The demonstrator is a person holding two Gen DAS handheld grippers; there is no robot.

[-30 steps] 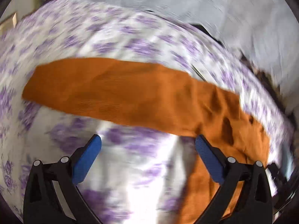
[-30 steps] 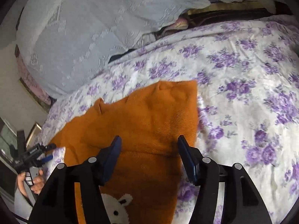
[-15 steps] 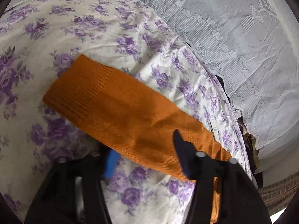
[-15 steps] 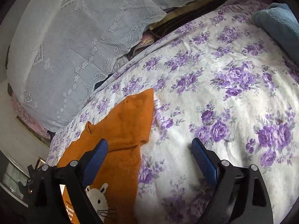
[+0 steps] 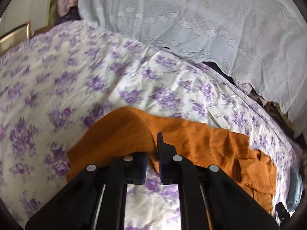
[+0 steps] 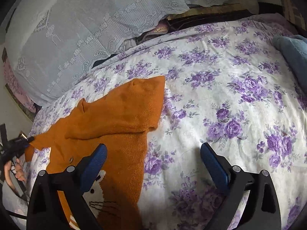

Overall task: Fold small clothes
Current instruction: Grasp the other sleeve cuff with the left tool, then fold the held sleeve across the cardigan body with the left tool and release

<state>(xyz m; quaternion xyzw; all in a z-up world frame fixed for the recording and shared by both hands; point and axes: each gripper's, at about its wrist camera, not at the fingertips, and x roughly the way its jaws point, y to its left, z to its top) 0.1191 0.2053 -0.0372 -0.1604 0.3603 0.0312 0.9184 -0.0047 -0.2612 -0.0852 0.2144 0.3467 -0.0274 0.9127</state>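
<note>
An orange knitted sweater with a white rabbit face lies on the floral bedsheet. One sleeve is folded across its chest. My right gripper hovers over the sweater's right edge. Its jaws are opening wide, with nothing gripped between them. My left gripper is shut on the other orange sleeve, which arches up off the sheet. In the right wrist view the left gripper shows at the far left, held by a hand, with the sleeve end in it.
A big bundle under white lace cloth runs along the back of the bed. A blue blanket lies at the right edge. A small white tag rests on the sheet behind the sweater. A wooden frame stands at the far left.
My left gripper went from wide open to shut on the sleeve and lifted it. My right gripper opened wide, let go of the folded sleeve and shifted right.
</note>
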